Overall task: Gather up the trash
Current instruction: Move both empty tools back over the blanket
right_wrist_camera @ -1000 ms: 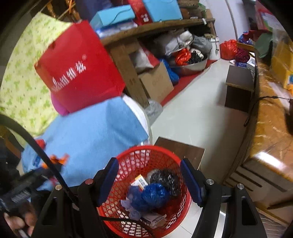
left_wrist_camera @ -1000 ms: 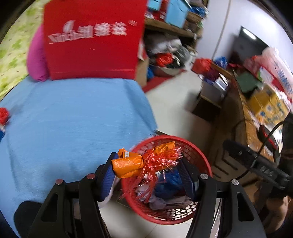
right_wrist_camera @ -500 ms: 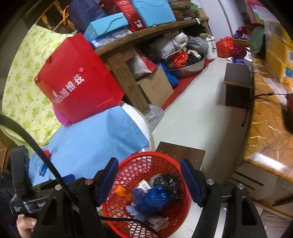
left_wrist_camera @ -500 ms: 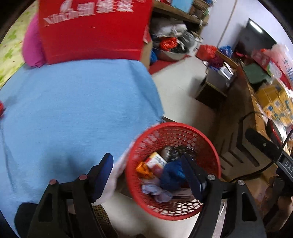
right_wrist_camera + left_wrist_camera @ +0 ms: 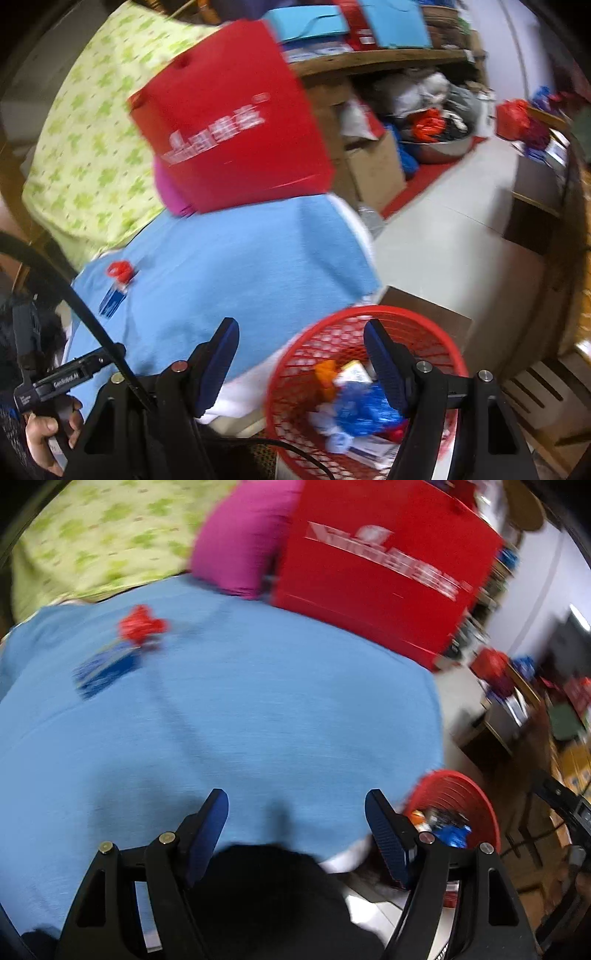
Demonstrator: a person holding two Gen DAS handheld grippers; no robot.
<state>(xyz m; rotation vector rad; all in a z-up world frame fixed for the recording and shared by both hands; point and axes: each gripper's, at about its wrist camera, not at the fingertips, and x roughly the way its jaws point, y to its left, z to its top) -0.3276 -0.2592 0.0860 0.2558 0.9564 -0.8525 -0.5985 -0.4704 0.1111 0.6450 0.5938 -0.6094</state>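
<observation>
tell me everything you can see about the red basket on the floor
The red basket is a round, open-topped bin of what looks like plastic mesh, its walls a lattice of small holes under a solid rim. It stands upright on the pale floor beside the blue-covered table, against a low dark wooden stand. Inside lies mixed trash: an orange wrapper, crumpled blue plastic, a small white carton.

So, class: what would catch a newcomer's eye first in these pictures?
The big red bag standing at the far end of the blue cloth. Next, the red basket of trash on the floor beside the cloth's edge, then the small red scrap and blue packet lying on the cloth.
</observation>
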